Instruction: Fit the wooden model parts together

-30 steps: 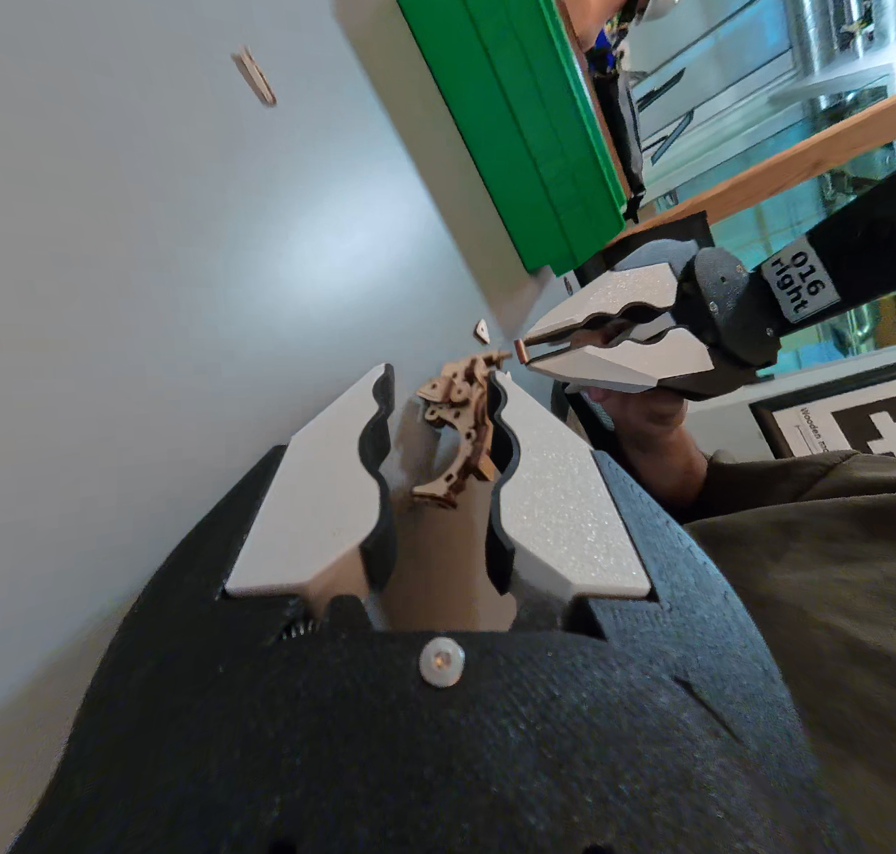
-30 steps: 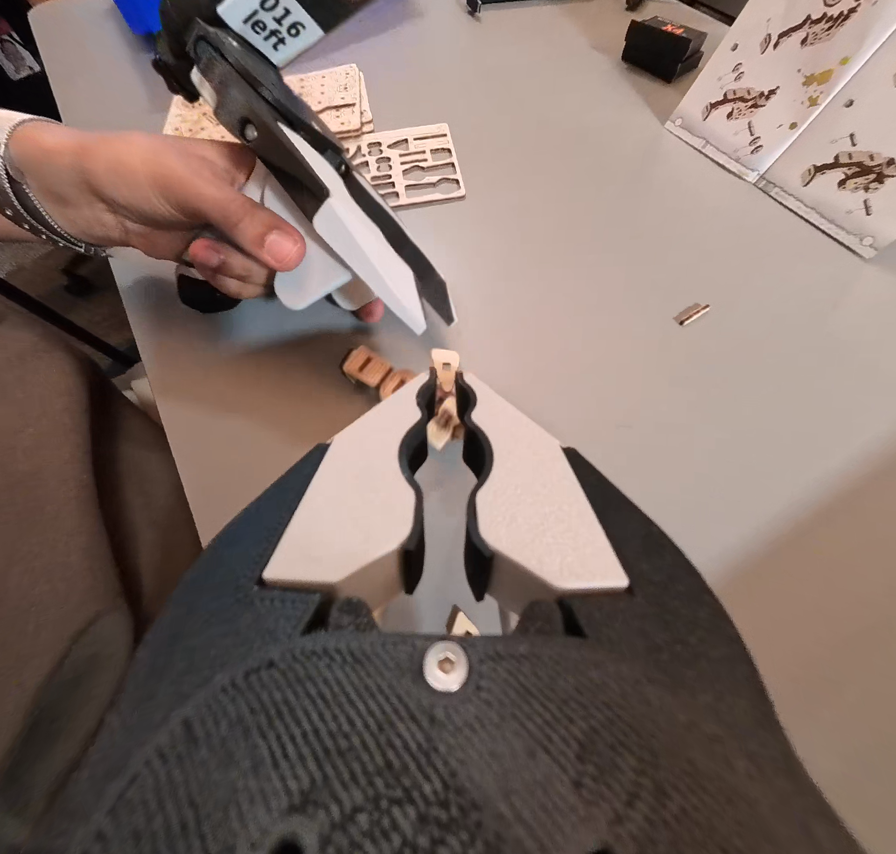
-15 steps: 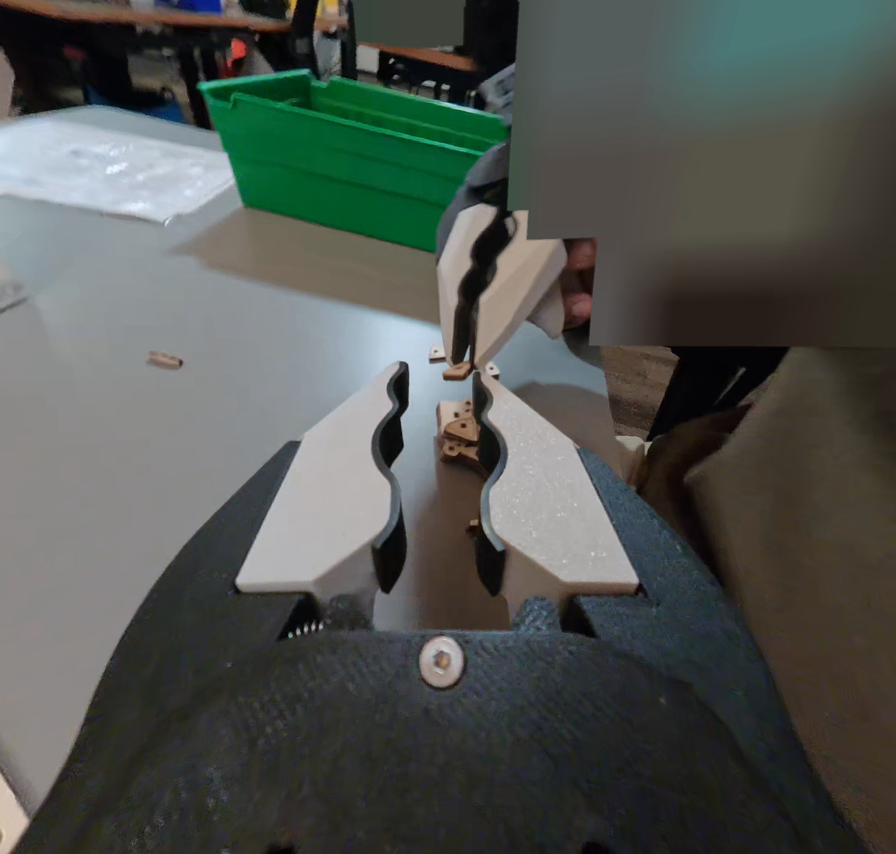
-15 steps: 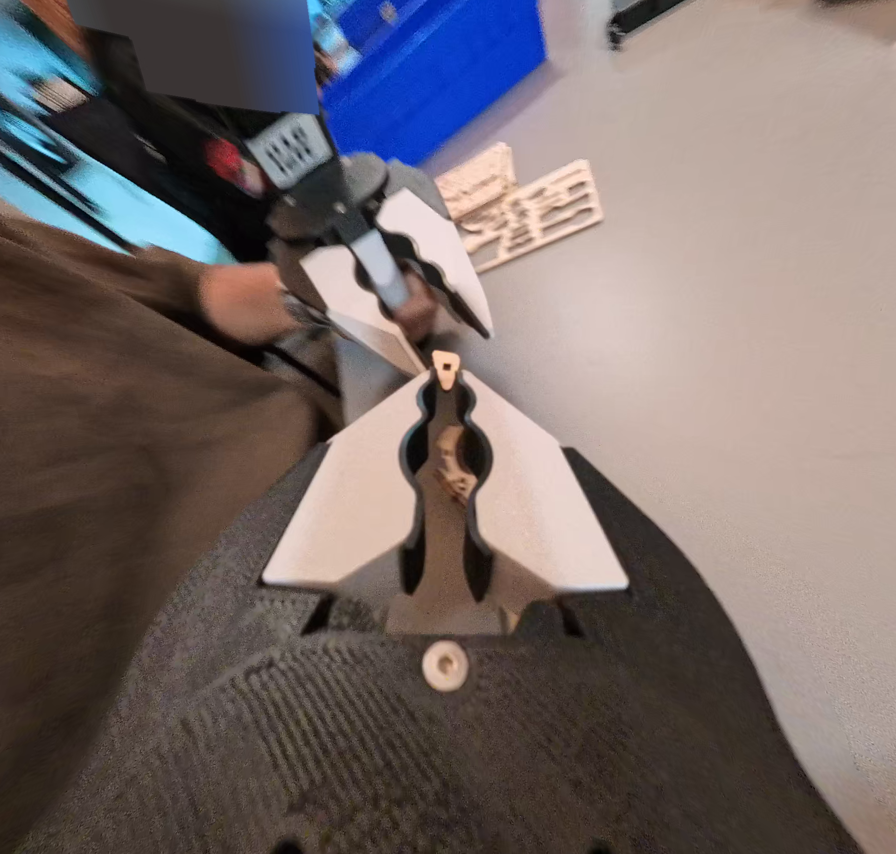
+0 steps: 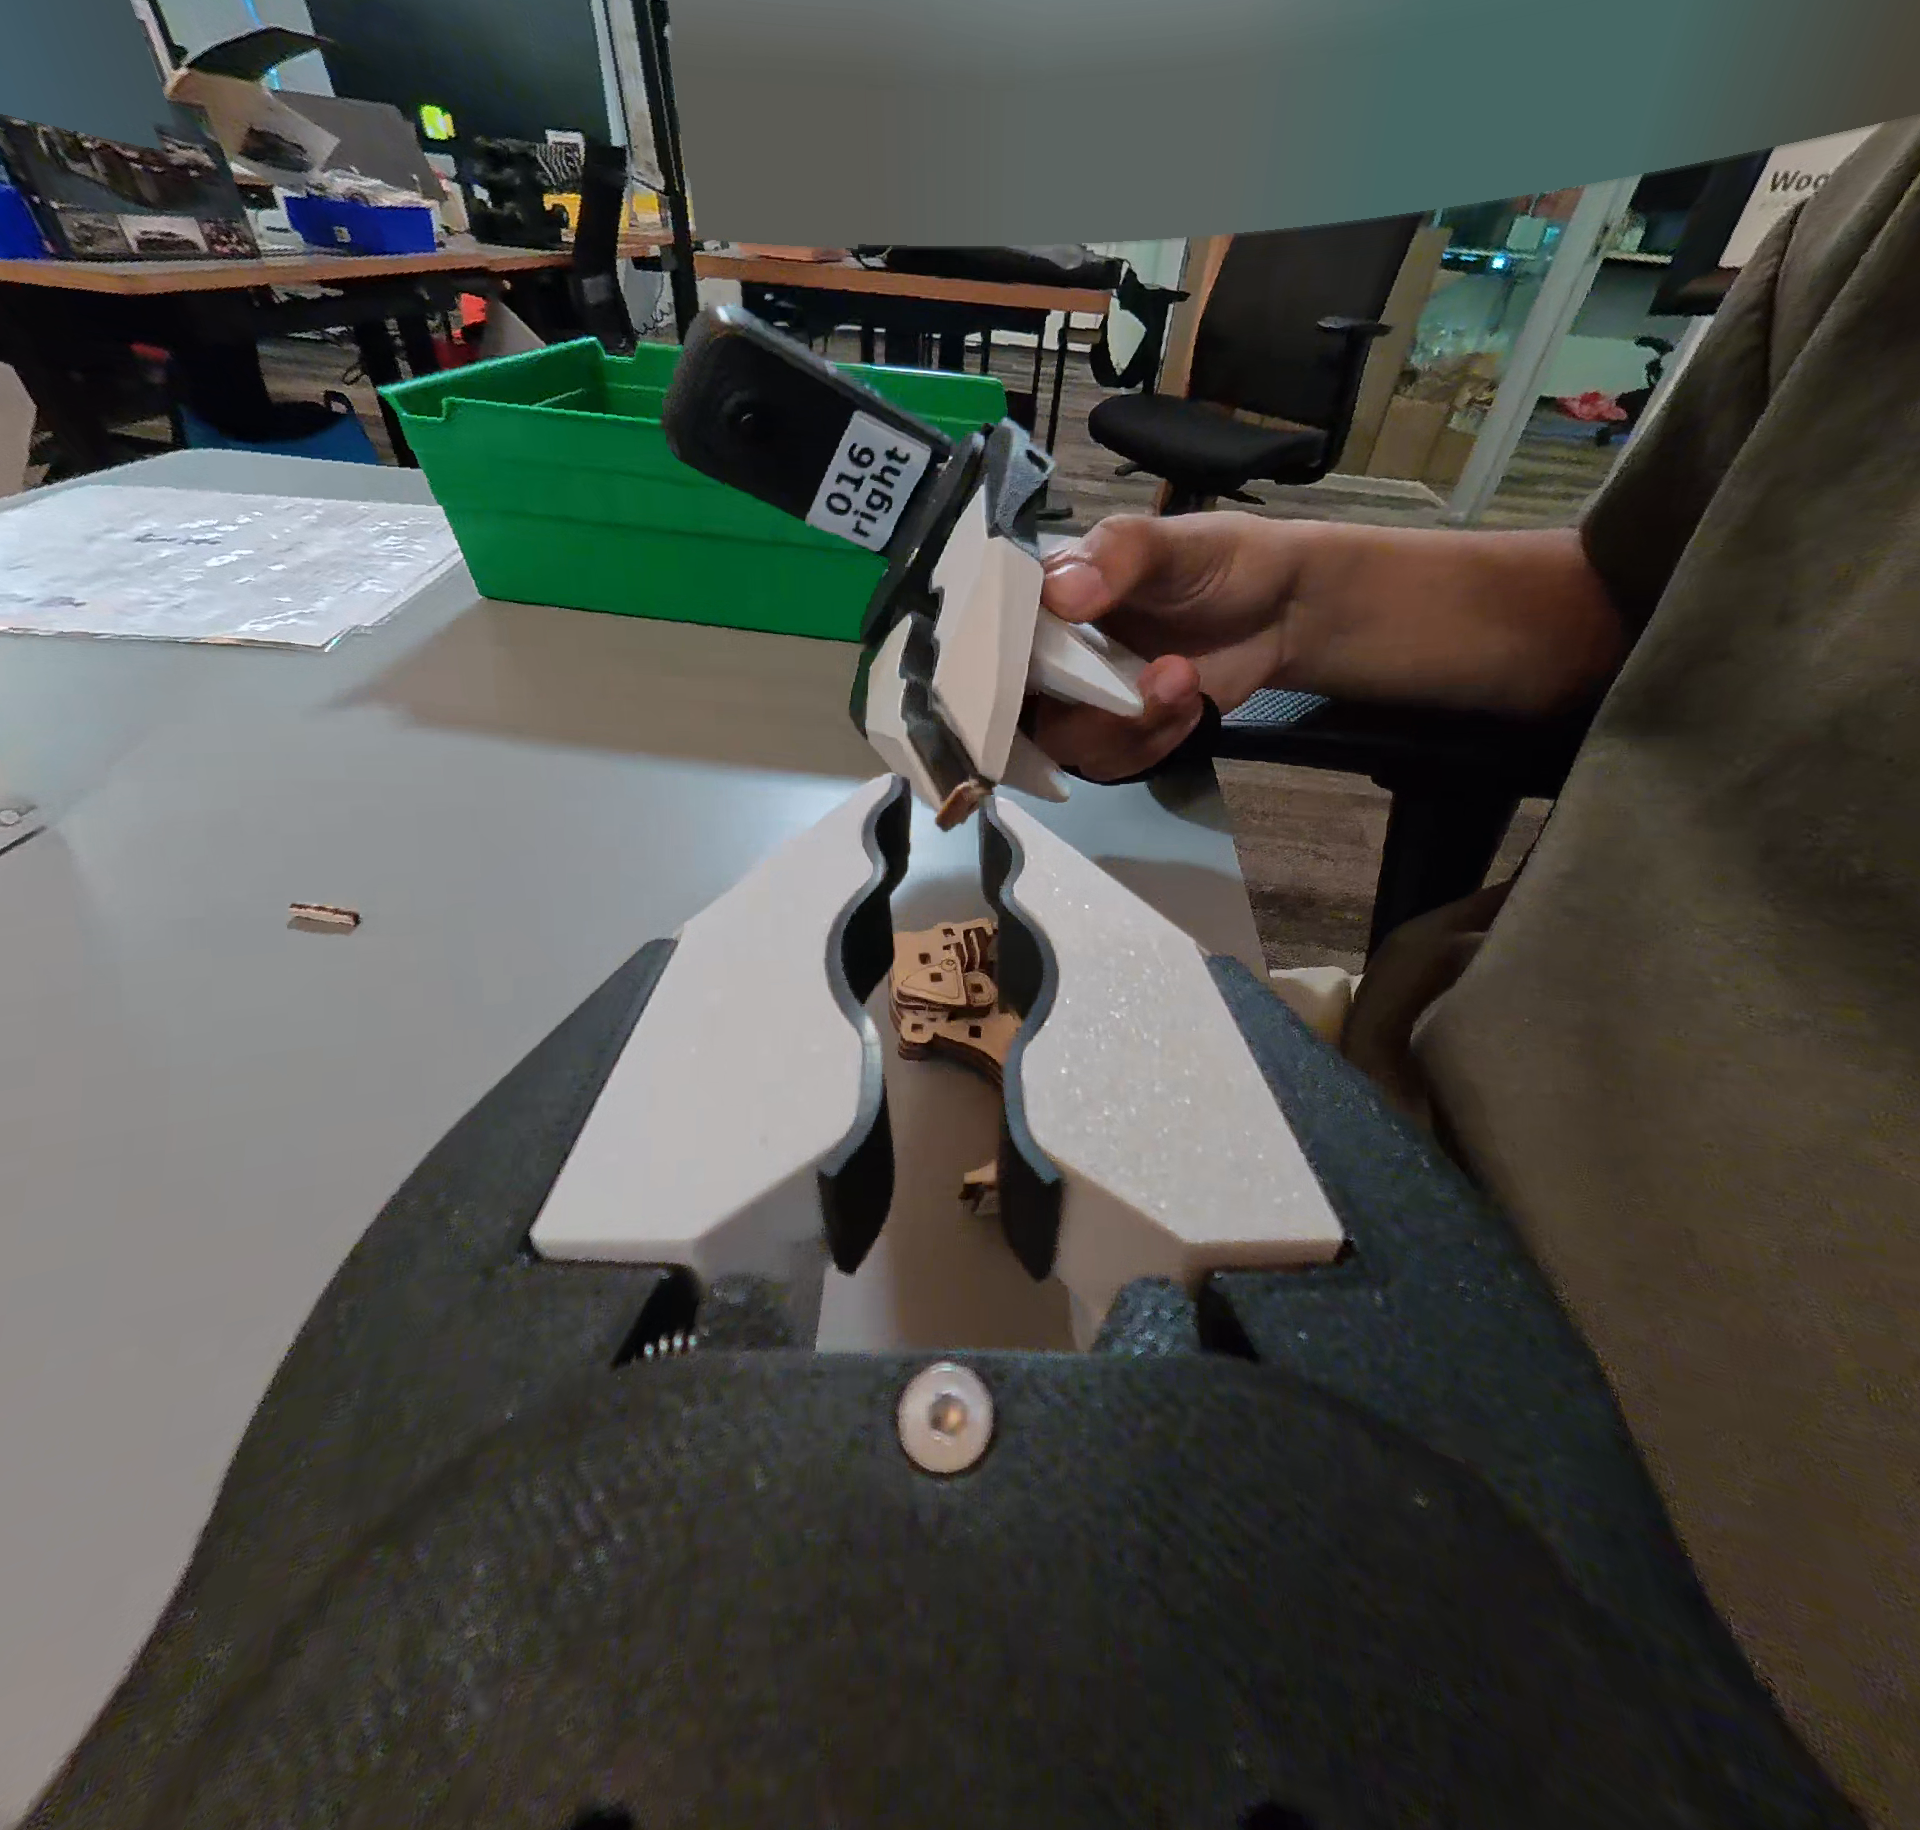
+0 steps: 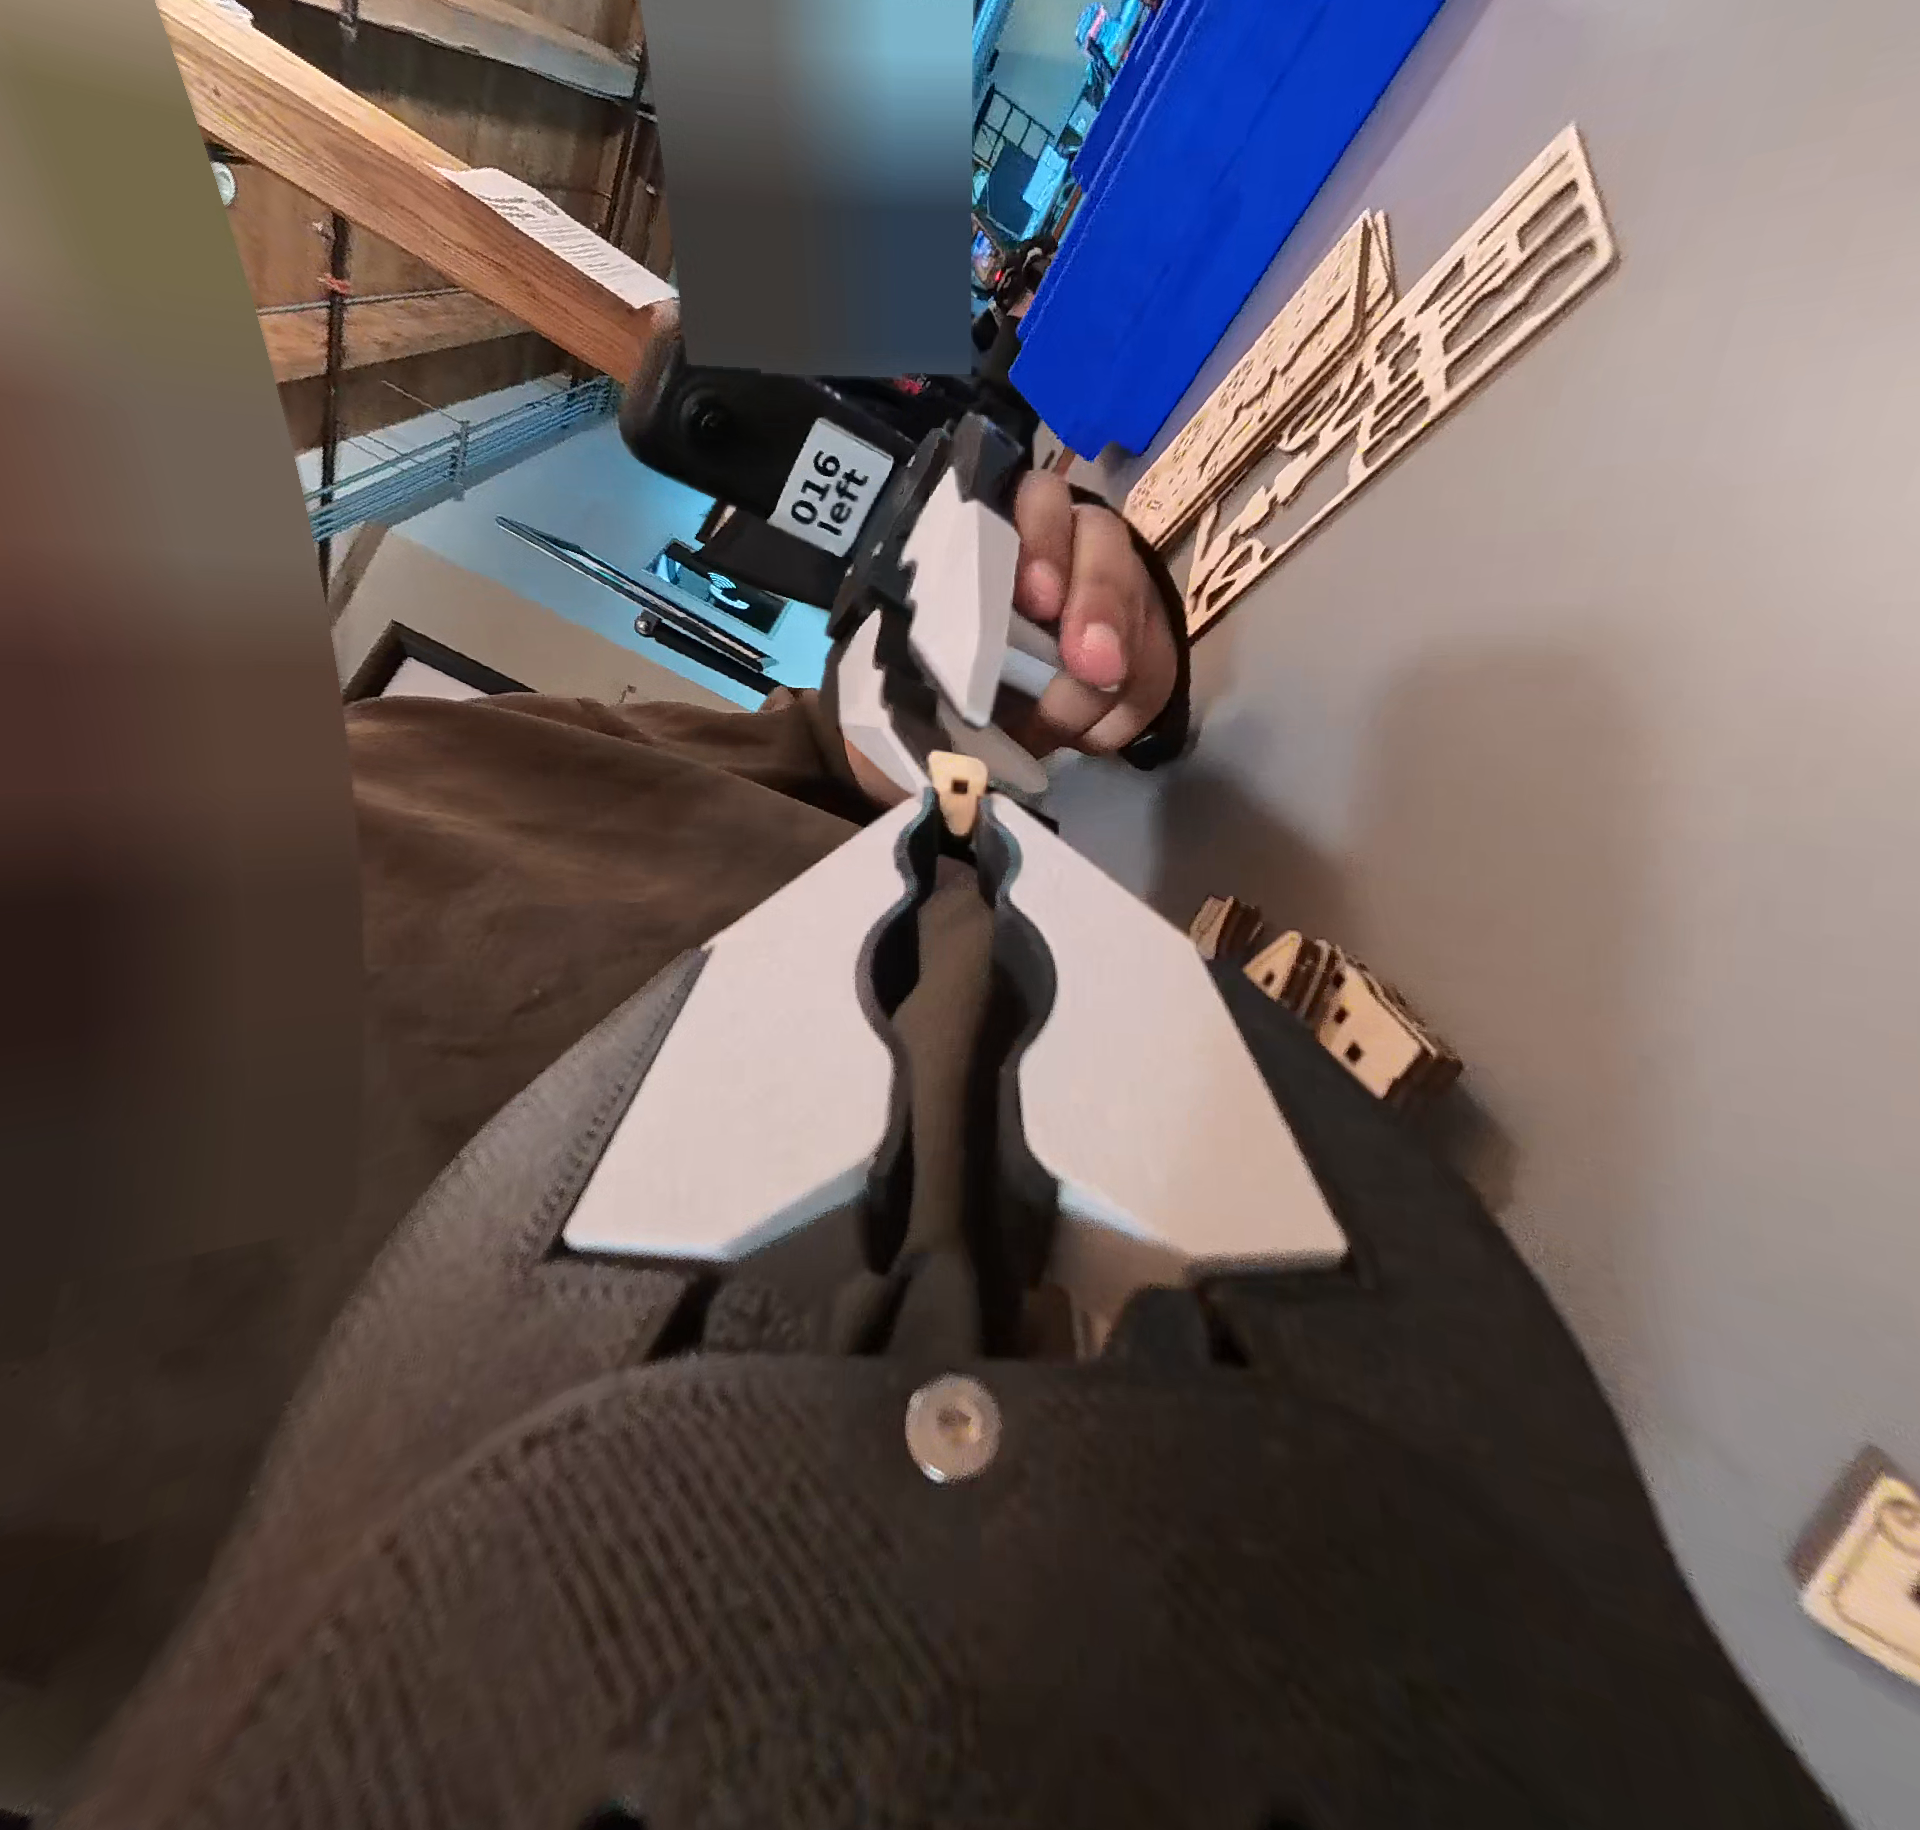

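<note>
My right gripper (image 6: 956, 816) is shut on a small pale triangular wooden piece (image 6: 956, 785) with a square hole, which sticks out past its tips. In the left wrist view the right gripper (image 5: 948, 781) points down with that piece (image 5: 962, 796) right at my left gripper's tips. My left gripper (image 5: 940, 810) is partly open and empty, held above the grey table (image 5: 416, 949). A layered wooden model assembly (image 5: 940, 991) lies flat on the table below it. The assembly also shows in the right wrist view (image 6: 1340, 1027). The left gripper (image 6: 940, 736) faces my right one there.
A green bin (image 5: 623, 523) and a printed sheet (image 5: 208, 565) lie at the table's far side. One loose wooden bit (image 5: 324, 916) lies to the left. A blue bin (image 6: 1247, 170), punched wooden part sheets (image 6: 1403, 326) and another wooden block (image 6: 1870, 1583) are also on the table. The person's torso is close on the right. My two grippers' fingertips are within a few centimetres of each other.
Both grippers have swung round and now meet tip to tip. My left jaws have narrowed. The right gripper has kept the small piece and brought it to the left gripper's tips.
</note>
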Tool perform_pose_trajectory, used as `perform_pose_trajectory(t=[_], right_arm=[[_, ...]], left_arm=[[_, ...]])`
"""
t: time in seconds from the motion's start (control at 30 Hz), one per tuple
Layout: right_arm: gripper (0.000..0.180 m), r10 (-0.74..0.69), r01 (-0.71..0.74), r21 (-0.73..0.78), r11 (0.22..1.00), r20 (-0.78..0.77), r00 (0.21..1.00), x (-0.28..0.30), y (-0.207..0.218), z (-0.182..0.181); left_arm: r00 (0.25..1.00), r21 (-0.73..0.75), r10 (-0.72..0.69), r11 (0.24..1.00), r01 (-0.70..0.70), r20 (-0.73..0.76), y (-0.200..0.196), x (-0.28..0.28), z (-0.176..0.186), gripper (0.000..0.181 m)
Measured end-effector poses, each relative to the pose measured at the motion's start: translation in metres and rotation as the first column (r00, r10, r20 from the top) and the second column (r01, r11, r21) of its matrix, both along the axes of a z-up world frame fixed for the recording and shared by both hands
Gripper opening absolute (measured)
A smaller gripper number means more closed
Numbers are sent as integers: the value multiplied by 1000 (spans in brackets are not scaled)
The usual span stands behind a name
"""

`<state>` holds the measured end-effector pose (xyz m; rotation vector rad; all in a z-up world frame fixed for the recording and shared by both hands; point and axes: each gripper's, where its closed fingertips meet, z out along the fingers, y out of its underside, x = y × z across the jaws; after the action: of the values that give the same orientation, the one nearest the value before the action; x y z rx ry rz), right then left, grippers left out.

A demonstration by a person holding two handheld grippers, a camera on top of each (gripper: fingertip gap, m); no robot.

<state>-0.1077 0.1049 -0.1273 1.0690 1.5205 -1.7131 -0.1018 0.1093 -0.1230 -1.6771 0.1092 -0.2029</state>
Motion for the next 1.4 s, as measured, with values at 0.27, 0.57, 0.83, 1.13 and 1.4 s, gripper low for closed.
perform_pose_trajectory(t=[0.27, 0.57, 0.83, 1.13, 1.4], right_arm=[[10, -25, 27, -68, 997, 27, 999, -6, 6, 4], [13, -129, 326, 328, 887, -502, 855, -25, 29, 9], [22, 350, 618, 601, 506, -798, 490, -24, 22, -26], [18, 603, 692, 654, 306, -695, 392, -20, 14, -47], [14, 637, 675, 680, 288, -662, 395, -16, 9, -55]], left_arm=[[992, 8, 6, 1000, -7, 126, 2, -6, 2, 0], [659, -83, 15, 994, 72, 752, 9, -22, -9, 0], [628, -245, 125, 964, 107, 768, 6, -24, -38, 0], [642, -287, 157, 953, 102, 750, 4, -26, -46, 0], [676, -301, 140, 945, 127, 723, 6, -16, -47, 0]])
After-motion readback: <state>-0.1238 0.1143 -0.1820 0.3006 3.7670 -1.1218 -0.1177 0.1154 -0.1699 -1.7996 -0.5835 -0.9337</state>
